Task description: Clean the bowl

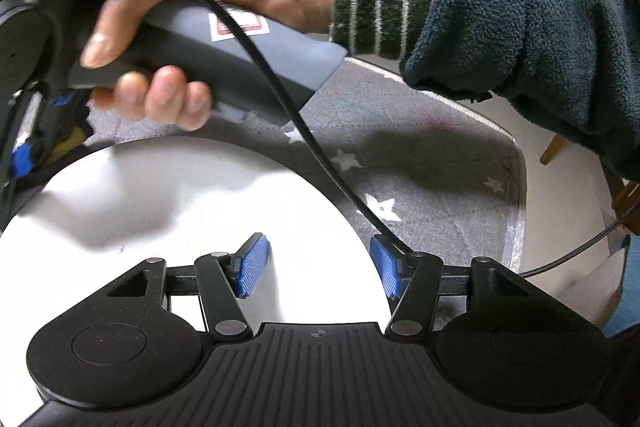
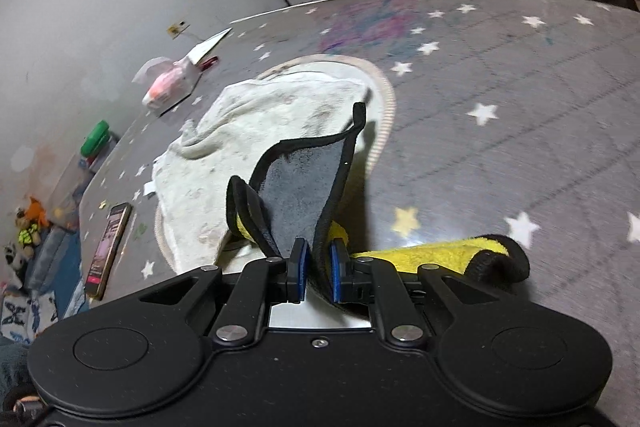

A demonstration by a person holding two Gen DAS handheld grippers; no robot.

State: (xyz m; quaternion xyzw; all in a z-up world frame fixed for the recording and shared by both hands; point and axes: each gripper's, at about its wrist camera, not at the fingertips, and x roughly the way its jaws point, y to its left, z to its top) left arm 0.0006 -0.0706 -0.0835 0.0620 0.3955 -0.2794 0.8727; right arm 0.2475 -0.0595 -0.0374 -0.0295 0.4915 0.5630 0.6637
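bowl (image 1: 168,211): on the surface (image 1: 432,163), directly under the left hand-held gripper (image 1: 316,265); its rim runs between the spread fingers
right hand (image 1: 224,7): above the bowl's far side, wrapped around the handle of the other tool
cloth (image 2: 308,187): pinched in the right hand-held gripper (image 2: 318,273), standing up ahead of it, one end trailing right
towel (image 2: 256,135): behind the cloth, lying on a round mat (image 2: 386,107)
phone (image 2: 108,247): flat on the surface, left of the towel
tissue pack (image 2: 170,87): far left, behind the towel
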